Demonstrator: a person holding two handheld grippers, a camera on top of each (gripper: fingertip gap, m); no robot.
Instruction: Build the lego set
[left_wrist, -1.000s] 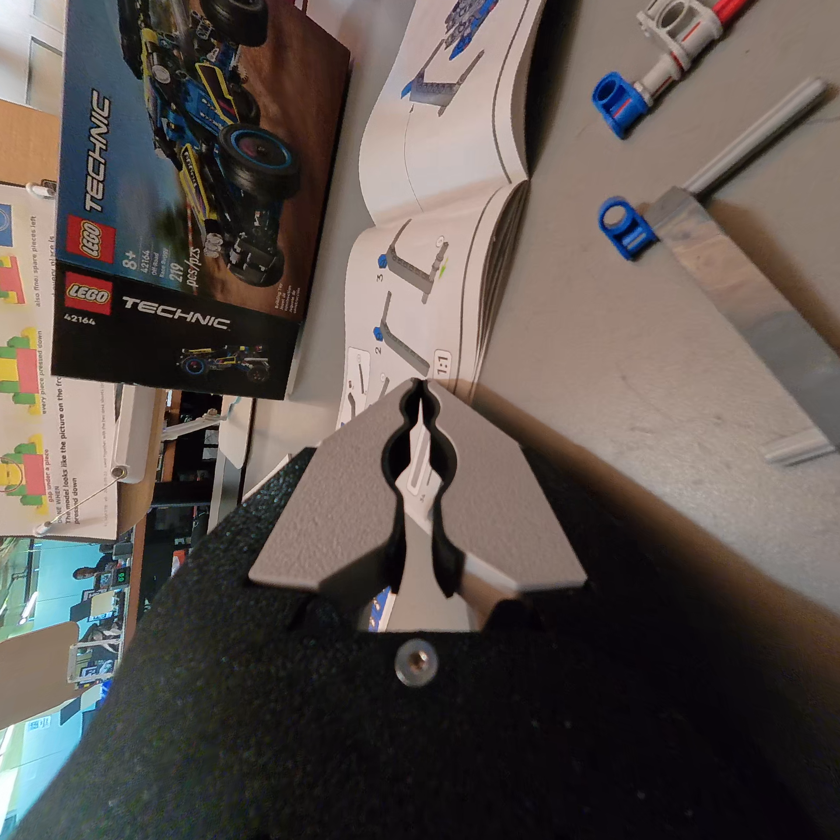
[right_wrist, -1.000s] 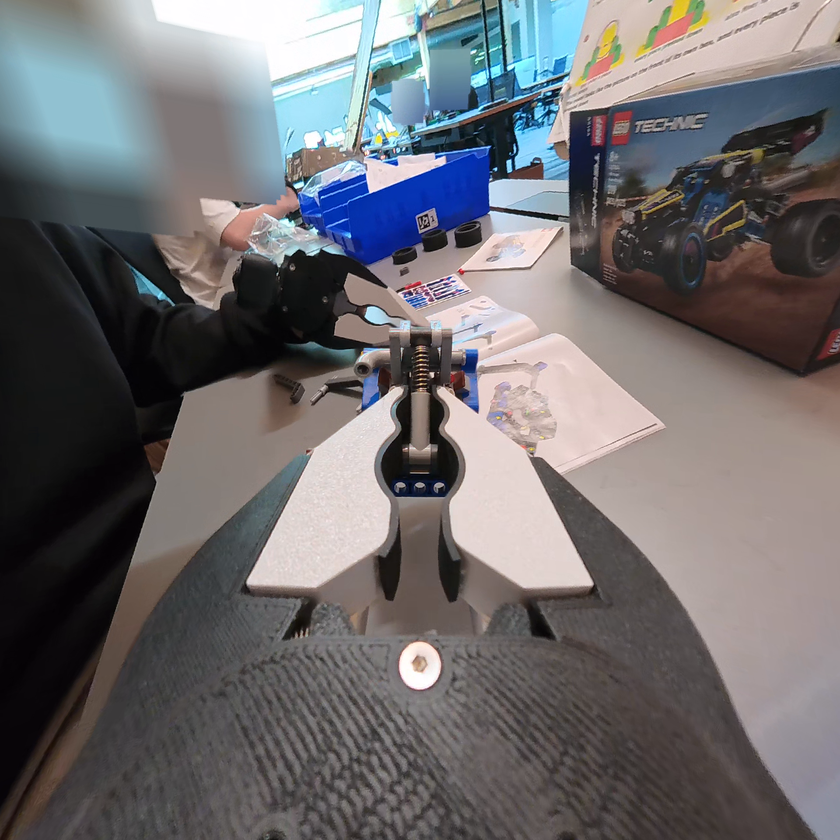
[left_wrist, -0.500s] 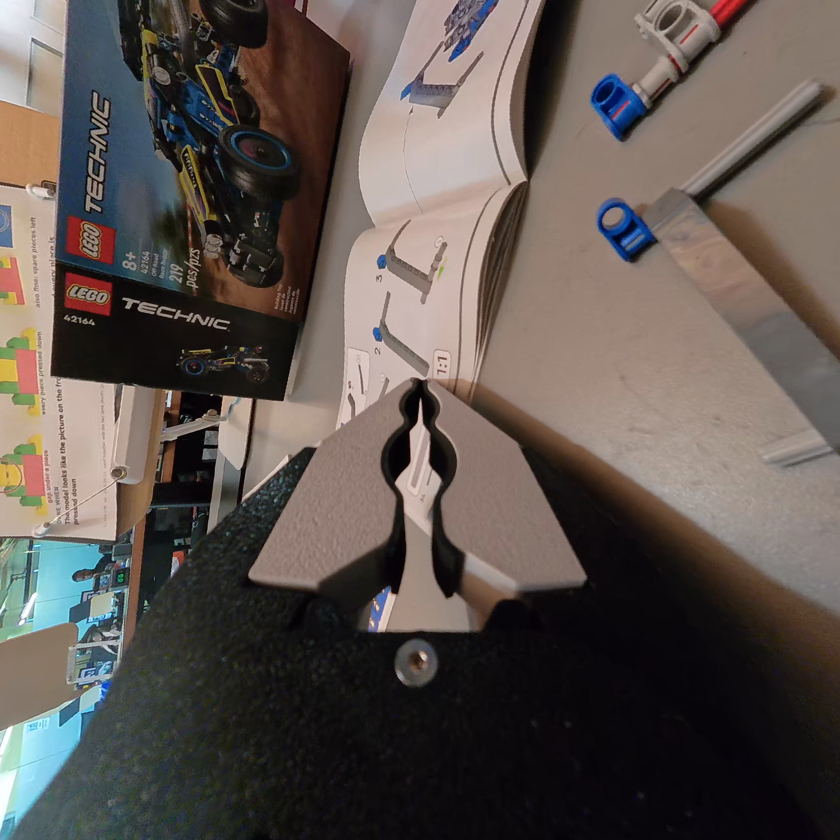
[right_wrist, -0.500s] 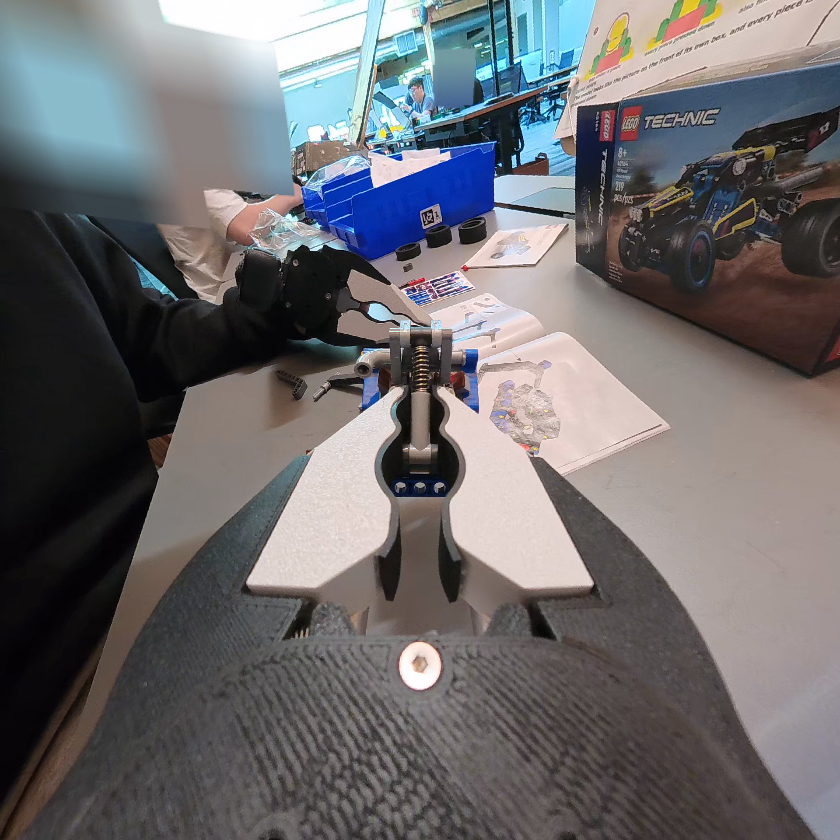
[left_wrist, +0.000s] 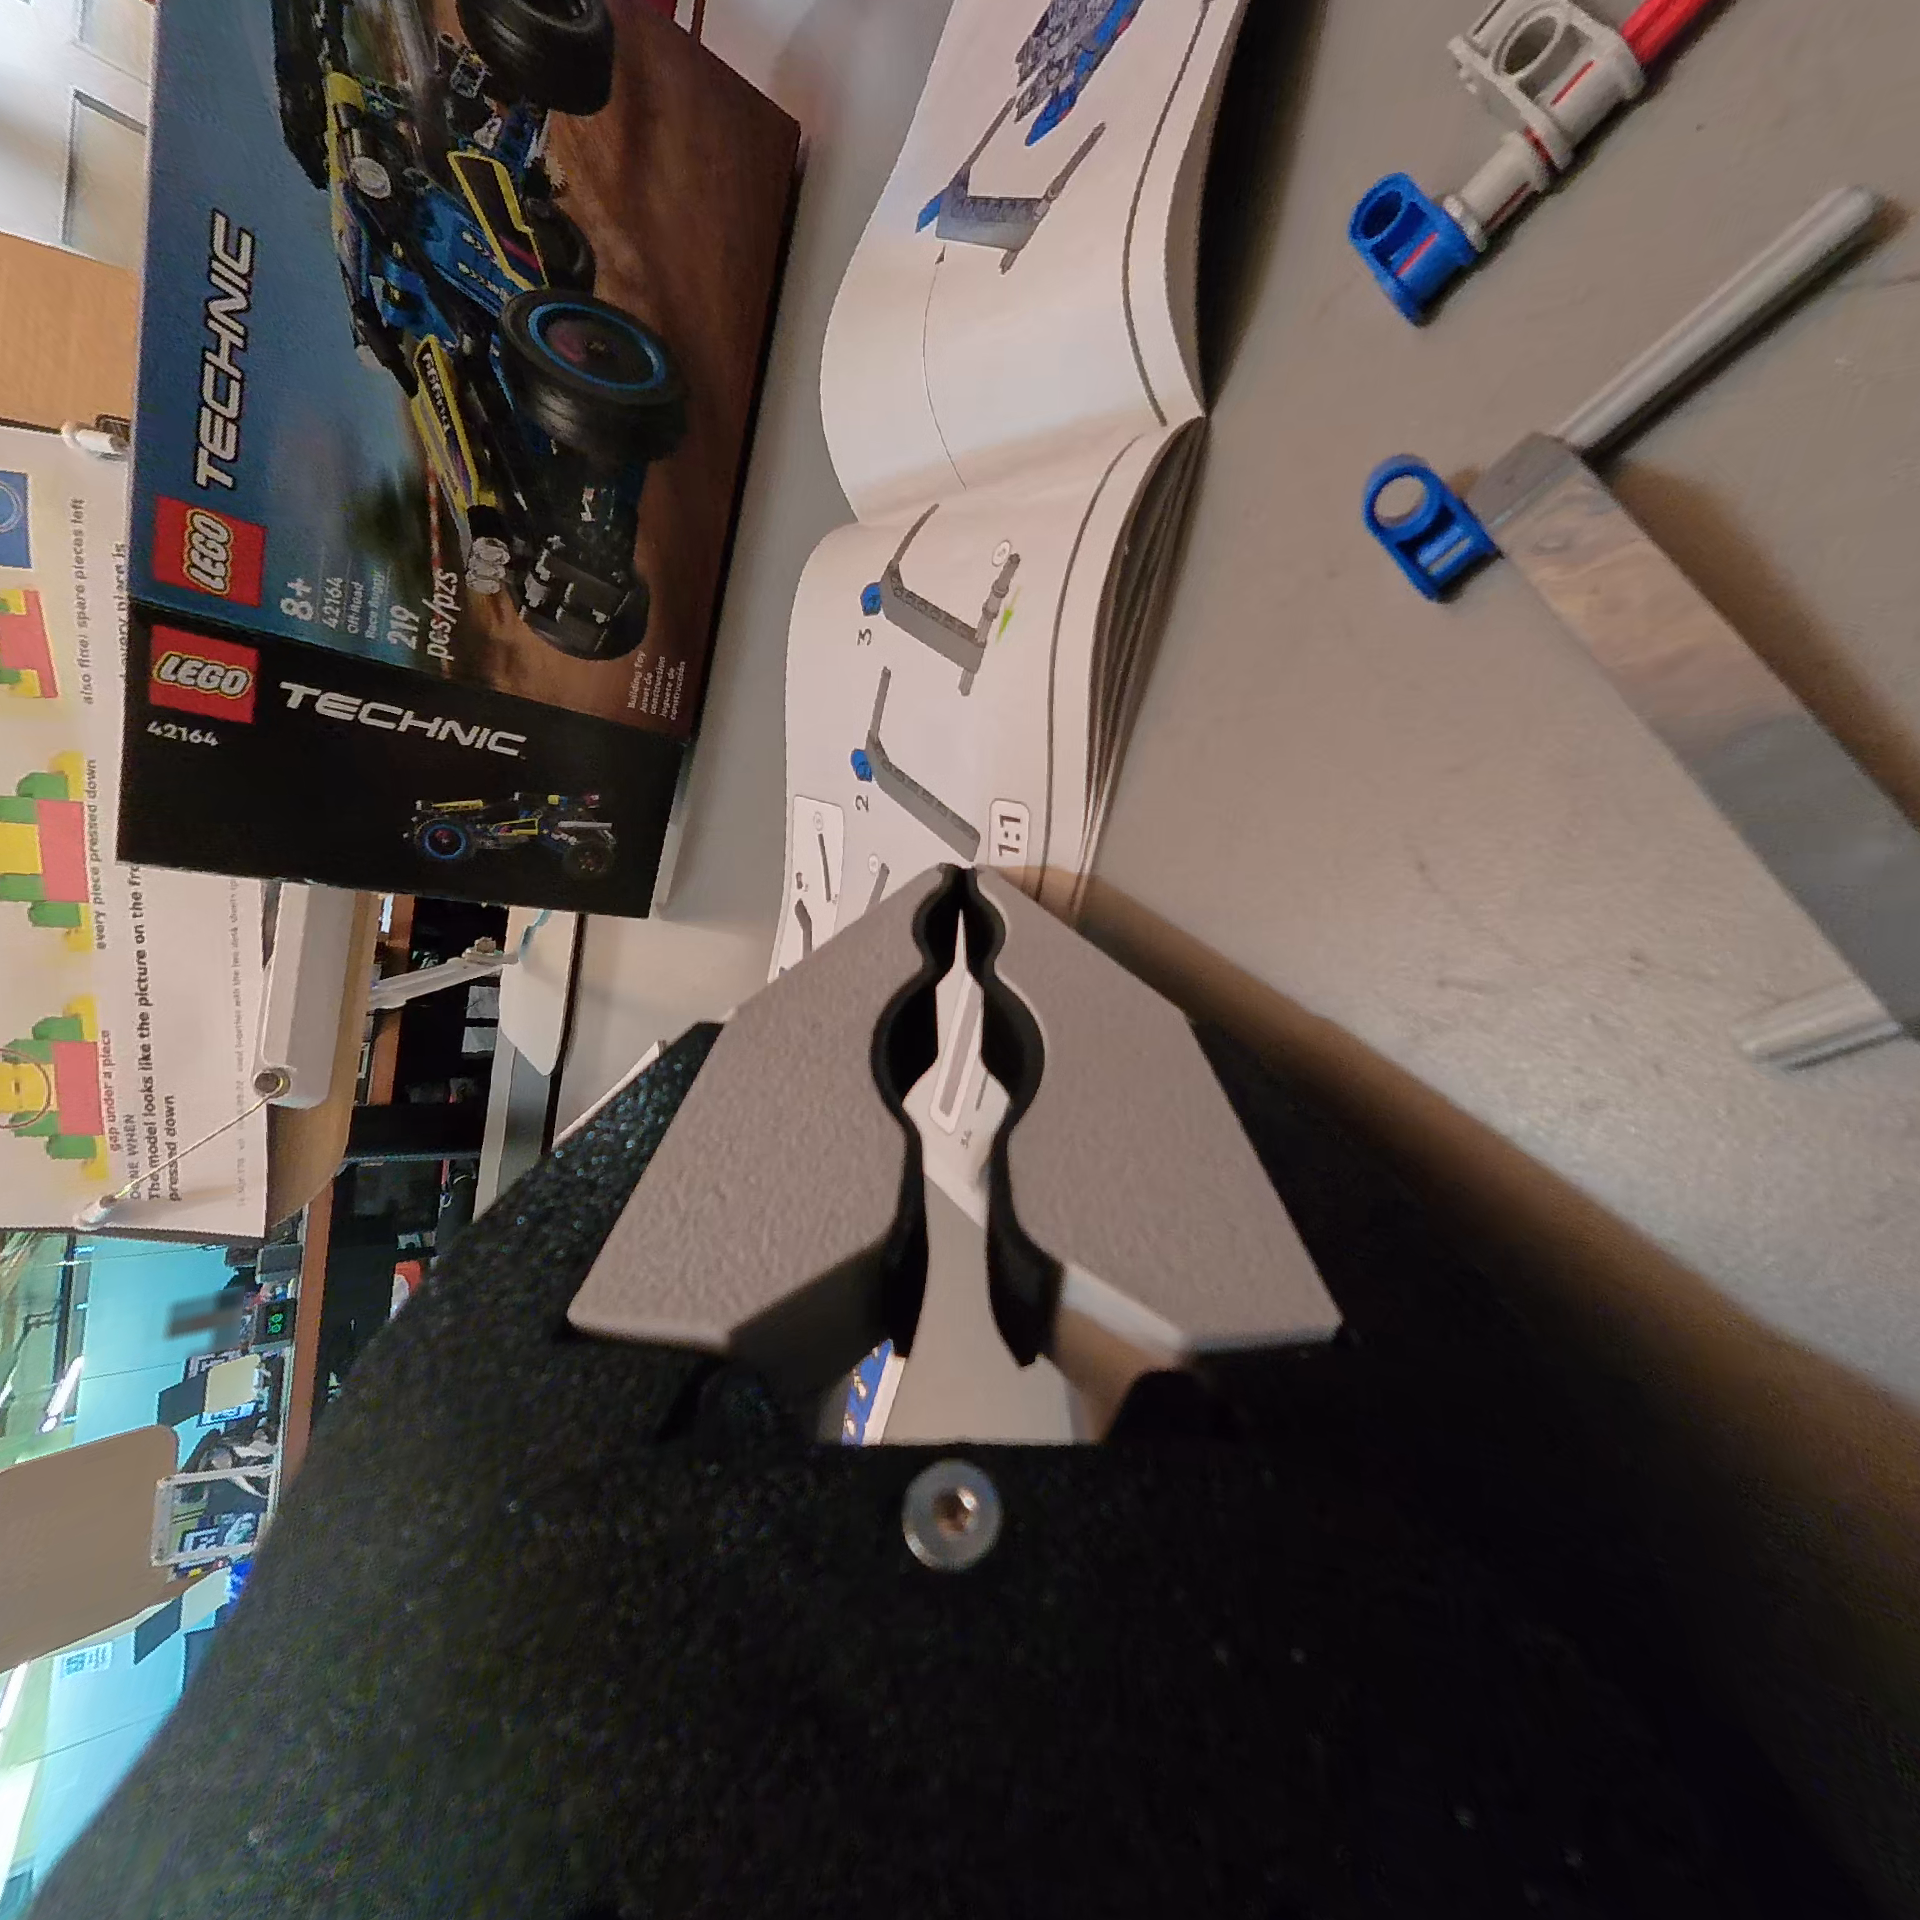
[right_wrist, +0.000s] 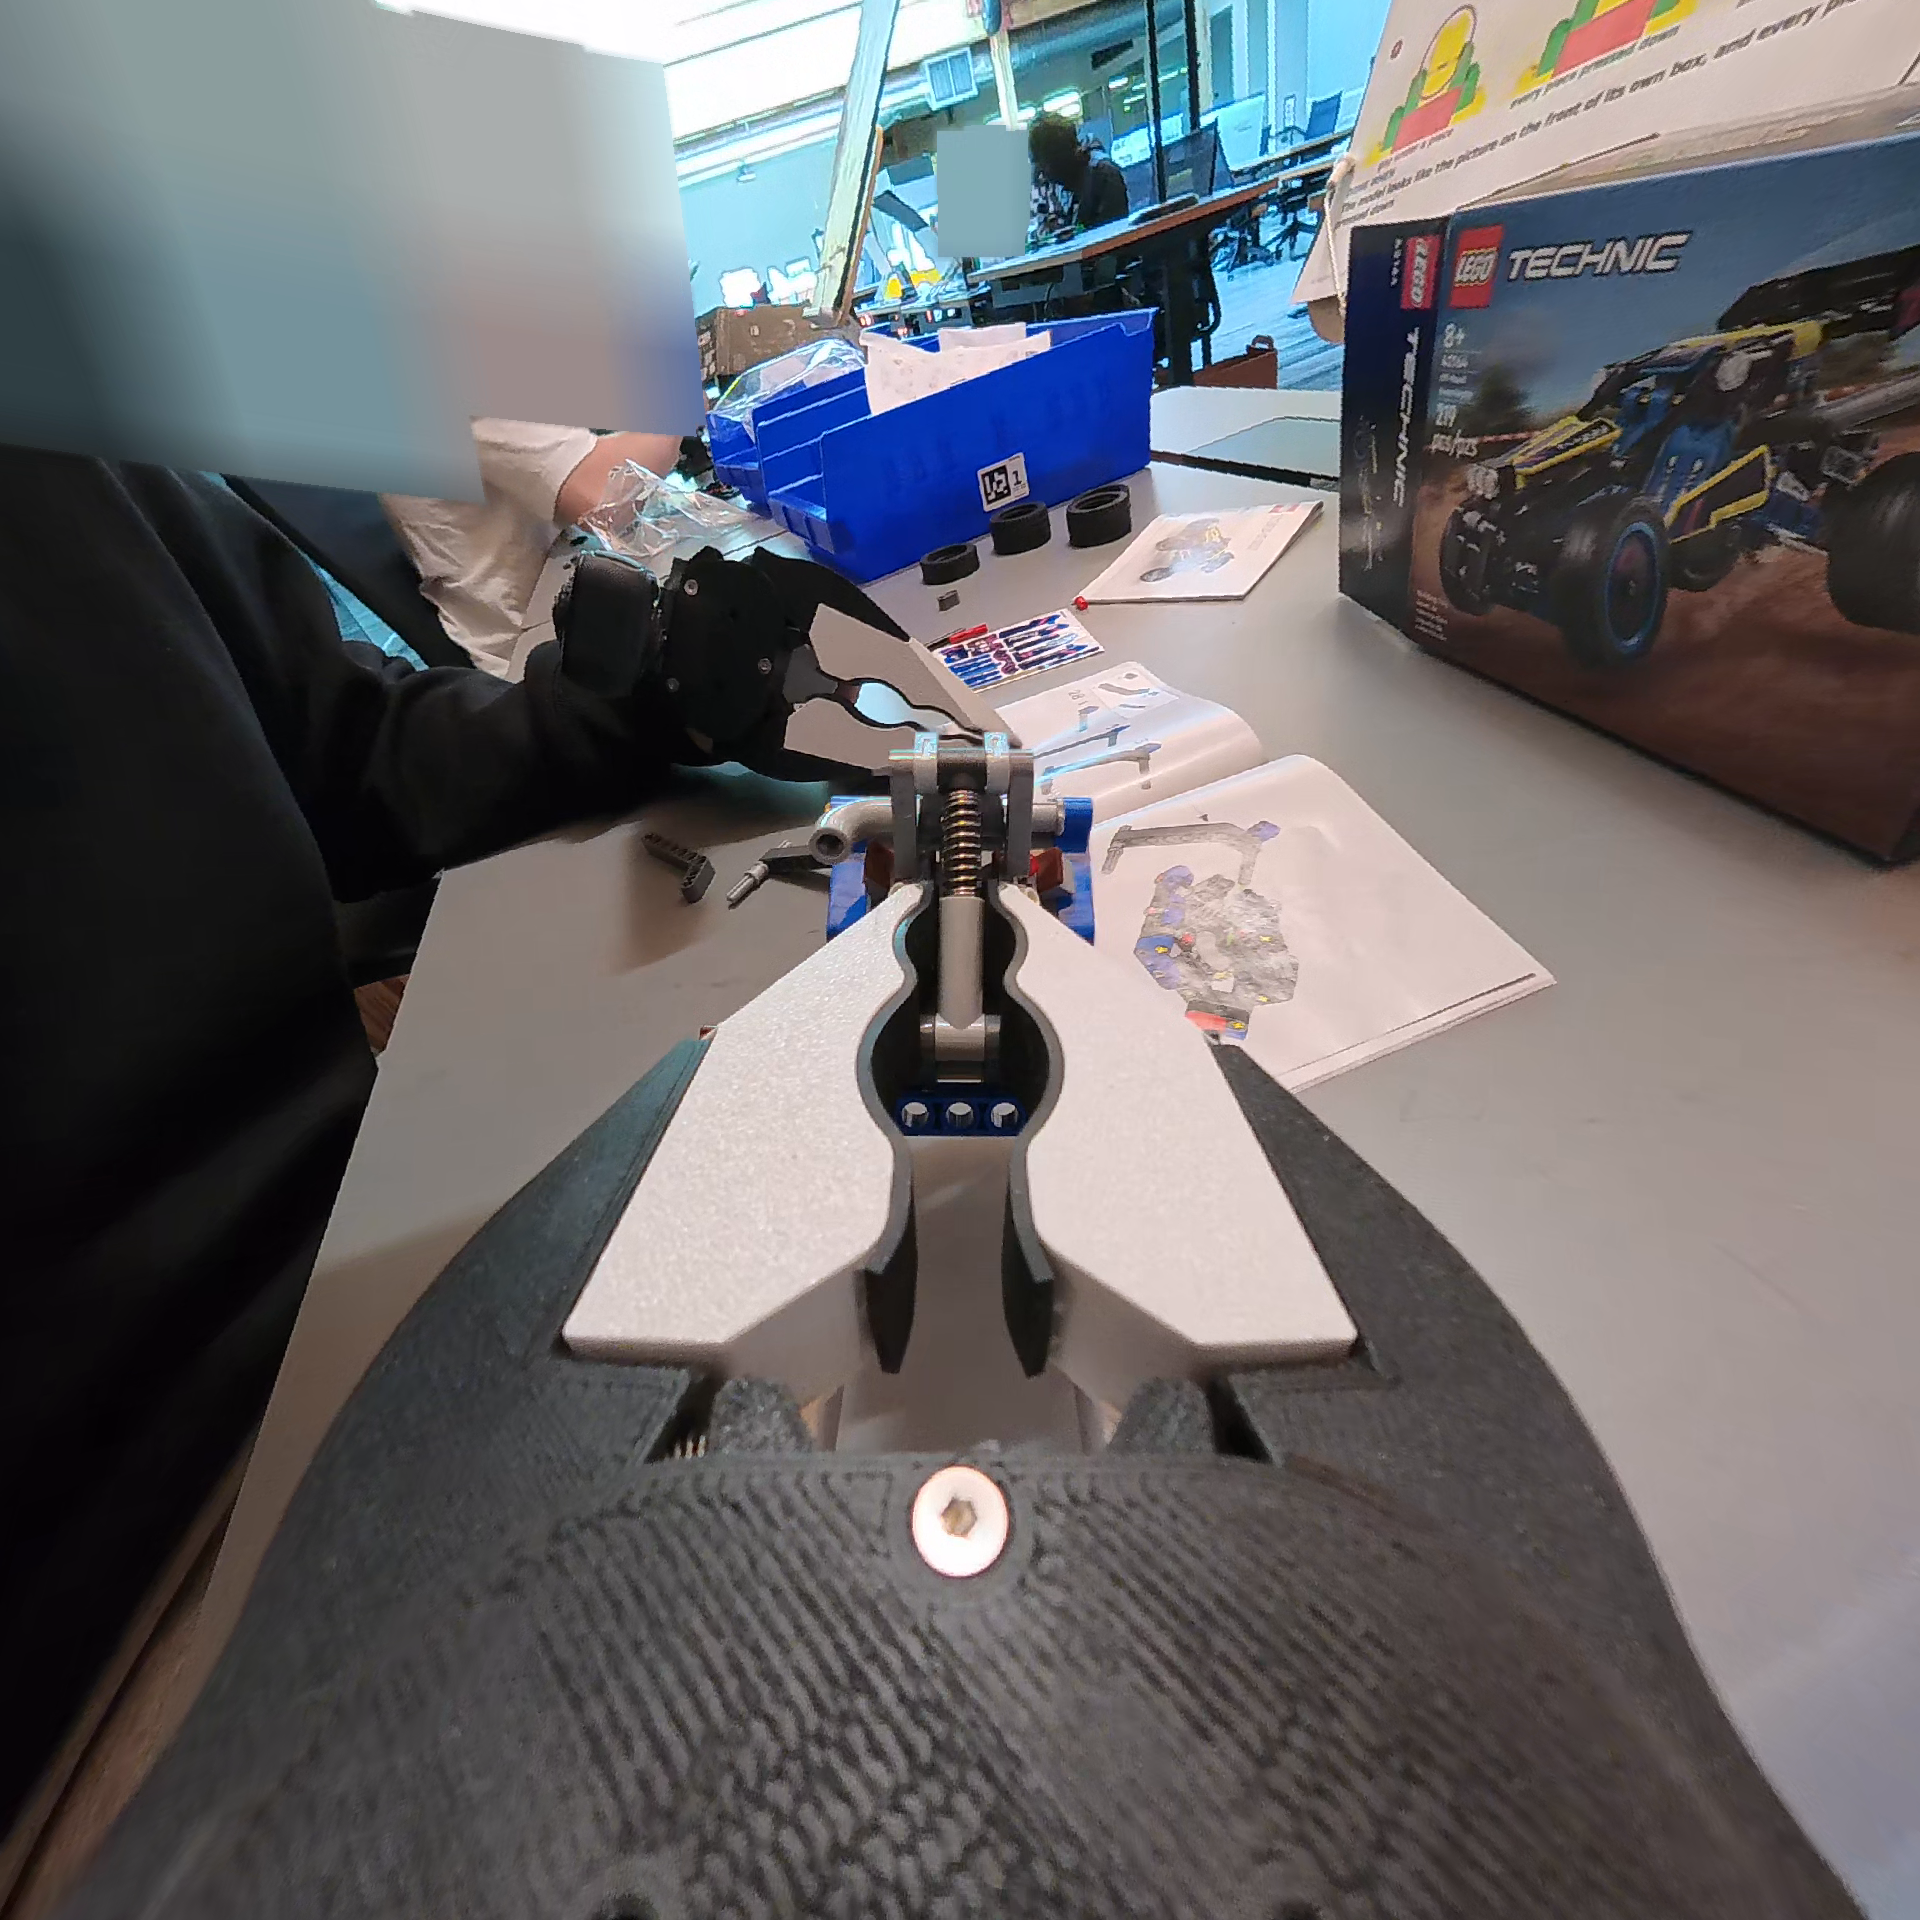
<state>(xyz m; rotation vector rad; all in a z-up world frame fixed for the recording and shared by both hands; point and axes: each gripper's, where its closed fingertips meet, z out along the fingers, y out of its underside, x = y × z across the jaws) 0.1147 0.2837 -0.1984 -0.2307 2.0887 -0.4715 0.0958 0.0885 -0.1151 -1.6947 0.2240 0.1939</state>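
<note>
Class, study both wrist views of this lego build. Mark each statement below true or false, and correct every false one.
1. The right gripper is shut on the lego assembly. True.
2. The left gripper holds a blue connector. False: its jaws are closed with nothing between them.
3. Three black tyres lie in front of the blue bin. True.
4. The instruction booklet is closed. False: it lies open on the table.
5. The set box lies flat. False: it stands upright.
</note>
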